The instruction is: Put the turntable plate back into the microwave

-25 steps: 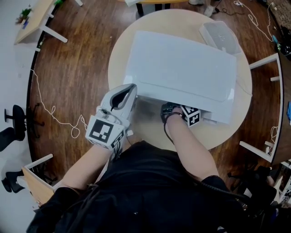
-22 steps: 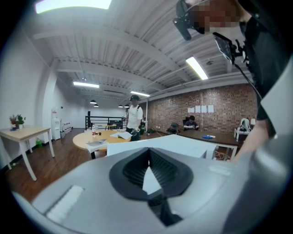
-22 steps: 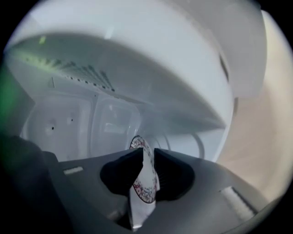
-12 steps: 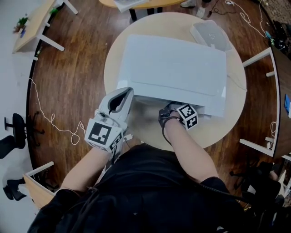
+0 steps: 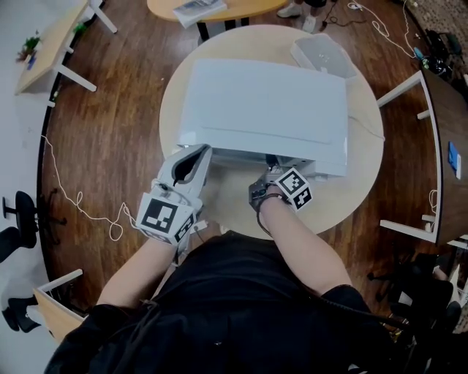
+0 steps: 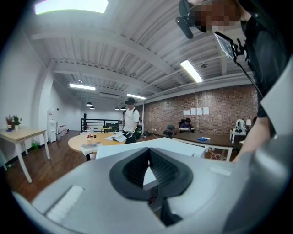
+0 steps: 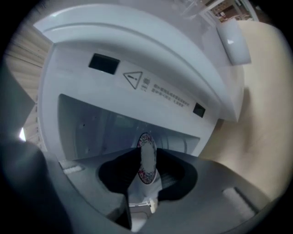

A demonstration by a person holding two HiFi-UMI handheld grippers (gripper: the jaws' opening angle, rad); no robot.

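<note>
The white microwave point(image 5: 263, 109) stands on a round table point(image 5: 351, 197). My right gripper point(image 5: 269, 169) is at its open front, pointing into the cavity point(image 7: 105, 128). In the right gripper view the small plate point(image 7: 146, 157), grey with a patterned rim, shows as a narrow upright oval between the jaw tips. Those jaws have just been opening; they stand apart and I see no pad pressing on the plate. My left gripper point(image 5: 191, 162) hangs by the microwave's front left corner, its tips point(image 6: 149, 153) together with nothing held.
A clear plastic container point(image 5: 322, 55) sits on the table behind the microwave. Another round table with papers point(image 5: 197, 9) is beyond. Desk frames and a cable point(image 5: 73, 197) lie on the wood floor around. People point(image 6: 130, 121) are far across the room.
My right gripper has drawn back a little from under the microwave's front edge toward me. The left gripper has shifted slightly beside the front left corner.
</note>
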